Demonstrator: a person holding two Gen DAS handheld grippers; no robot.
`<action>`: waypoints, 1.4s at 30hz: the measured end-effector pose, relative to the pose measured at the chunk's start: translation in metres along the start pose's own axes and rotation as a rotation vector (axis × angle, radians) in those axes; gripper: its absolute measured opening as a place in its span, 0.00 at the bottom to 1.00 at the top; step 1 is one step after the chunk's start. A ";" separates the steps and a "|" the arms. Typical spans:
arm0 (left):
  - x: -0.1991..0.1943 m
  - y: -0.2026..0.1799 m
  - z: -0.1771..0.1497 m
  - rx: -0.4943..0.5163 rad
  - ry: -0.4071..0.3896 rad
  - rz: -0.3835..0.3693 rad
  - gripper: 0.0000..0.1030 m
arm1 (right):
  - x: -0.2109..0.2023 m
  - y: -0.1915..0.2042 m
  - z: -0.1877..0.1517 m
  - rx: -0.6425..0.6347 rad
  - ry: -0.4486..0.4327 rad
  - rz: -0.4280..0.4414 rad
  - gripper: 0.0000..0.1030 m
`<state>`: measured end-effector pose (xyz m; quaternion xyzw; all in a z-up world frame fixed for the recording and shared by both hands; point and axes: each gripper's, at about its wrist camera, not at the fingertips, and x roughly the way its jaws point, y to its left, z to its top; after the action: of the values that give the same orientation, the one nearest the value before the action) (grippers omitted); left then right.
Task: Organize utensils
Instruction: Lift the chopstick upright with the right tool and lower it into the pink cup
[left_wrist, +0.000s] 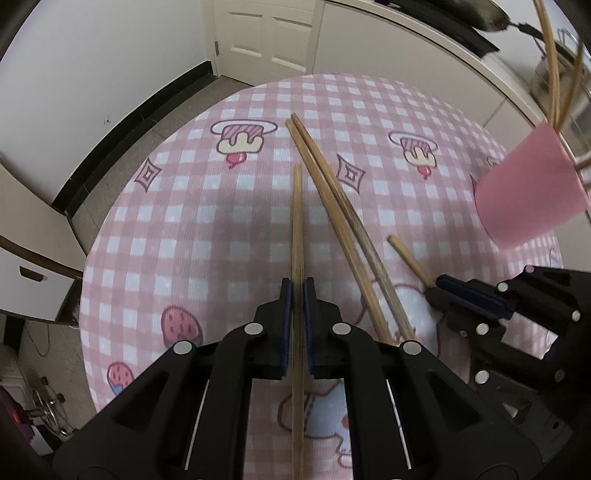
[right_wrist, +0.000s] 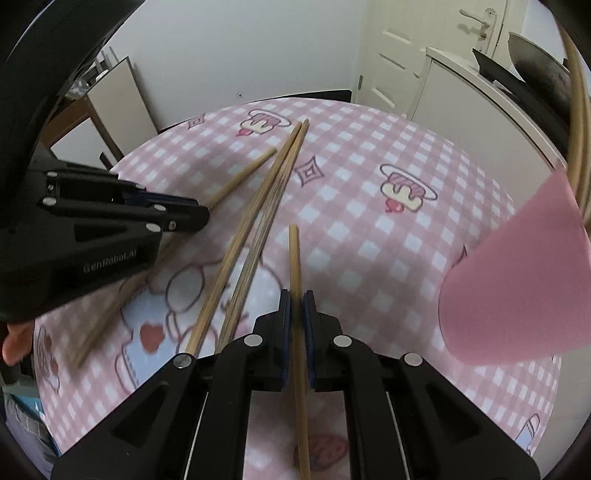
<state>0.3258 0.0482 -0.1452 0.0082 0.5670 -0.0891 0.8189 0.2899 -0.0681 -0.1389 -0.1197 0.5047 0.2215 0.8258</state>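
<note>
1. The left gripper (left_wrist: 297, 291) had its jaws pinching one wooden chopstick (left_wrist: 297, 221). The stick ran straight between the blue pads (left_wrist: 286, 325) and poked out in front.
2. The right gripper (right_wrist: 297, 306) had its jaws pinching another chopstick (right_wrist: 294, 258) the same way (its far tip looked lifted a bit off the cloth, but it was hard to tell).
3. A pair of chopsticks (left_wrist: 332, 206) lay side by side on the surface, between the two grippers.
4. The surface wore a pink checked cloth (left_wrist: 207, 206) with cartoon cakes and strawberries on it.
5. A pink cup (right_wrist: 517, 288) stood on the right side of the surface. Long sticks (left_wrist: 552, 66) poked up out of it.
6. A white door (left_wrist: 269, 37) was behind the surface.
</note>
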 end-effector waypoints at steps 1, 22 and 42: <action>0.002 -0.001 0.002 -0.006 -0.001 -0.004 0.09 | 0.001 0.000 0.002 0.003 0.000 0.000 0.06; -0.008 -0.002 -0.001 0.018 -0.116 -0.015 0.06 | -0.034 -0.008 -0.001 0.049 -0.143 0.011 0.04; -0.193 -0.067 -0.037 0.109 -0.614 -0.314 0.06 | -0.212 0.003 -0.025 0.026 -0.593 -0.040 0.04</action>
<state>0.2158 0.0132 0.0269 -0.0626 0.2827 -0.2425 0.9259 0.1854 -0.1278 0.0380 -0.0492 0.2416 0.2242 0.9428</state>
